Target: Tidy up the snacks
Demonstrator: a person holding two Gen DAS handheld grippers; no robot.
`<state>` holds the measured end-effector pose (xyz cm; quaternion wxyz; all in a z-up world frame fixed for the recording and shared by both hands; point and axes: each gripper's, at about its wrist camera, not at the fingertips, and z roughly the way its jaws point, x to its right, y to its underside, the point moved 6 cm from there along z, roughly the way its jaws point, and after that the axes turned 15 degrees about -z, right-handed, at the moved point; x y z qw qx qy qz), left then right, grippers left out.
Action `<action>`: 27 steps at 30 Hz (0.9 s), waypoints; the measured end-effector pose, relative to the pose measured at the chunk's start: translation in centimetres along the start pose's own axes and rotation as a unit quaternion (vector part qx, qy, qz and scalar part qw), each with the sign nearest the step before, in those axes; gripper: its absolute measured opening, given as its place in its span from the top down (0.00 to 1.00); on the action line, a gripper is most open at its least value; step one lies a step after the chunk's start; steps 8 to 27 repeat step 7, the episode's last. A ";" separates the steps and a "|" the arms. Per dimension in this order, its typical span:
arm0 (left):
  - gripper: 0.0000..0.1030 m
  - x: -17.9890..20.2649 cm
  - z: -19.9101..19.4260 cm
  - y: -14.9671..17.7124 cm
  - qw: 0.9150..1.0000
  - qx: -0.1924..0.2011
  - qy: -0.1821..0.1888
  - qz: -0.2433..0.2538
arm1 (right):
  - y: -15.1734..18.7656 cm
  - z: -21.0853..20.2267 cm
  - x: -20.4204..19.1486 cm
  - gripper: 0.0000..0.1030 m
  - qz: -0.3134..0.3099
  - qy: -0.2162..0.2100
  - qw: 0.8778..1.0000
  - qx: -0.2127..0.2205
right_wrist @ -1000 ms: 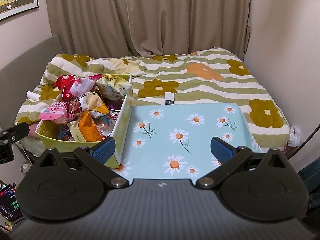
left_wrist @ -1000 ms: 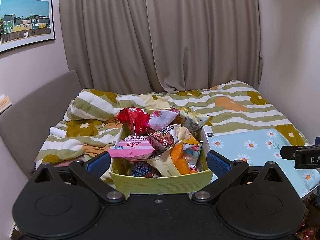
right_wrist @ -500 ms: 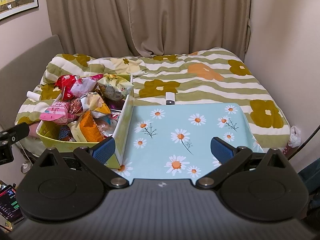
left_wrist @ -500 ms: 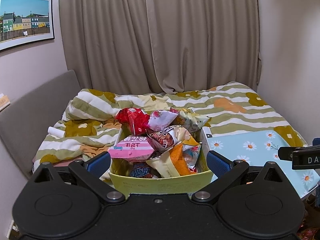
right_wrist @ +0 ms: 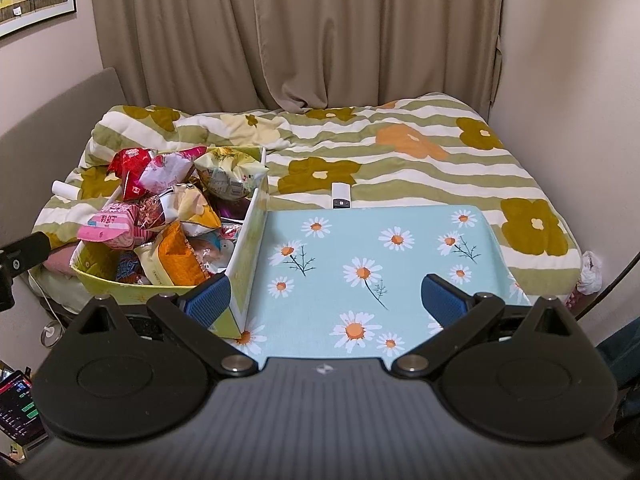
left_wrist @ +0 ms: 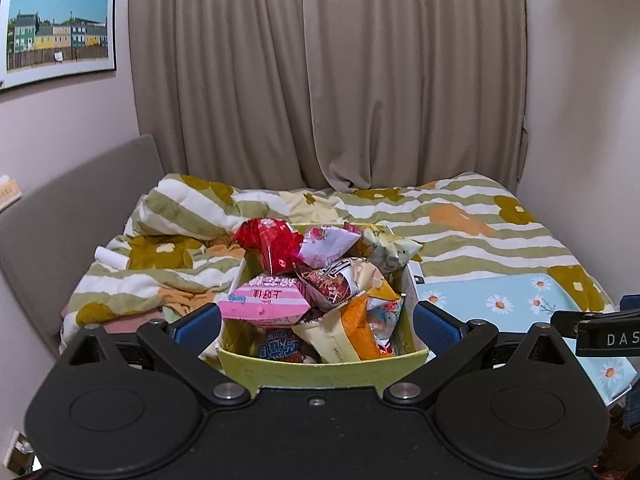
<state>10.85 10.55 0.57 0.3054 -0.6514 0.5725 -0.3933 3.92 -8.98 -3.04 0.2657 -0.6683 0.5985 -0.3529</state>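
A yellow-green box (left_wrist: pixel 320 368) on the bed is heaped with snack packets: a pink one (left_wrist: pixel 264 306), a red one (left_wrist: pixel 268 242), an orange one (left_wrist: pixel 360 328) and others. My left gripper (left_wrist: pixel 318 326) is open and empty, just in front of the box's near wall. The box also shows in the right wrist view (right_wrist: pixel 120 284), left of a light blue daisy-print board (right_wrist: pixel 380 264). My right gripper (right_wrist: pixel 326 298) is open and empty over the board's near part.
A white remote (right_wrist: pixel 341 196) lies on the striped floral blanket (right_wrist: pixel 400 148) behind the board. A grey headboard (left_wrist: pixel 60 208) runs along the left. Curtains hang behind the bed, and a wall stands close on the right. A phone screen (right_wrist: pixel 16 404) glows low left.
Both views have shifted very slightly; the box and board sit a little lower in frame. Both grippers stay open and empty.
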 end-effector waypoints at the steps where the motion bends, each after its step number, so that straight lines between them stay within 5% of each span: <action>1: 0.00 0.0 0.1 0.0 1.000 0.000 0.001 -0.001 | 0.0 0.0 0.0 0.00 0.000 0.000 1.000 0.000; 27: 0.00 -0.1 0.7 -0.1 1.000 0.000 -0.001 -0.003 | 0.1 0.4 -0.1 0.00 0.001 -0.001 1.000 -0.002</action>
